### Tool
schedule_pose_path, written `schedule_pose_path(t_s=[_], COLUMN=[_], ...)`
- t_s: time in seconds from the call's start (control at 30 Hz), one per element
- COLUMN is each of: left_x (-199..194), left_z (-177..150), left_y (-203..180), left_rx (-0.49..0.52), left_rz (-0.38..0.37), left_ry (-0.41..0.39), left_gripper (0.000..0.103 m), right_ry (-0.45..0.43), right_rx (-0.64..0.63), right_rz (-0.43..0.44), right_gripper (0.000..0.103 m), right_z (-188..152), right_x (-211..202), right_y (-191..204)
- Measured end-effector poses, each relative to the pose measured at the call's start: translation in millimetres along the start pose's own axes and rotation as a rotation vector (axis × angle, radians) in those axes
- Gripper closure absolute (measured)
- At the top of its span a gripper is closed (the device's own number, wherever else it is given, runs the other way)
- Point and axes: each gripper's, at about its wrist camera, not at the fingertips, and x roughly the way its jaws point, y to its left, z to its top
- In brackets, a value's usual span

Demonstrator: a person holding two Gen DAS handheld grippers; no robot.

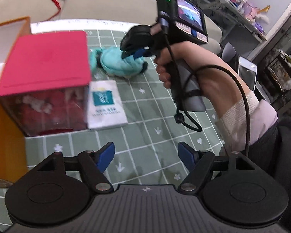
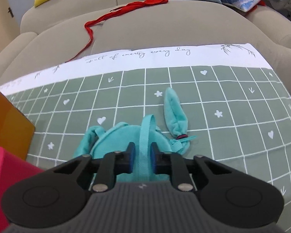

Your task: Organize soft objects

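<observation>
The right claw [image 2: 141,158] has its blue pads drawn close on either side of a teal webbing strap [image 2: 146,134], pinching the turquoise plush pouch [image 2: 126,136] that lies on the counter [image 2: 223,136]; only the right wrist view shows this grip closely, along with a floppy fleece ear or sleeve [image 2: 174,112] trailing off to the right, cinched by a small dark band. From the left wrist view the same right claw [image 1: 134,52] appears from the side, nose down into the fuzzy pouch [image 1: 118,62], the person's hand [image 1: 166,68] wrapped around its handle, a black cable looping past the wrist. The left claw [image 1: 146,156] hovers over the counter with its fingers spread wide and nothing between them. That view alone shows a pink-lidded box [image 1: 46,77] with a clear, reflective front; its contents are blurred and reddish, hard to name. A white packet [image 1: 105,104] with a teal square logo lies just beside it, and an orange panel [image 1: 5,136] is cut off at the left edge. The counter wears a green cloth gridded in white, with small hearts and flowers. Beyond it, a red ribbon [image 2: 126,9] straggles over a beige sofa [image 2: 164,29].
</observation>
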Motion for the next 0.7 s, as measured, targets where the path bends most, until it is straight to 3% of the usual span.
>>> schedule_pose_path(t_s=[0.07, 0.17, 0.4, 0.57, 0.7], left_x=[5.6, 16.8, 46.8, 72.7, 91.2], left_z=[-1.7, -1.1, 0.7, -0.9, 0.4], left_y=[-3.3, -7.2, -18.1, -34.2, -49.9], left_rx=[-0.001, -0.005, 0.027, 0.123, 0.214], left_rz=[-0.016, -0.023, 0.103, 0.329, 0.489], left_ry=[0.015, 0.03, -0.017, -0.056, -0.095], left_gripper=[0.019, 0.02, 0.023, 0.023, 0.023], right_ry=[-0.007, -0.005, 0.034, 0.029, 0.024], right_rx=[-0.018, -0.031, -0.132, -0.218, -0.199], right_rz=[0.005, 0.01, -0.001, -0.02, -0.005], right_gripper=[0.095, 0.096, 0.097, 0.096, 0.096], right_z=[-3.5, -7.4, -20.2, -32.8, -35.7], right_x=[-1.9, -3.9, -16.3, -26.8, -28.7], right_y=[-1.6, -7.1, -6.5, -5.6, -12.5])
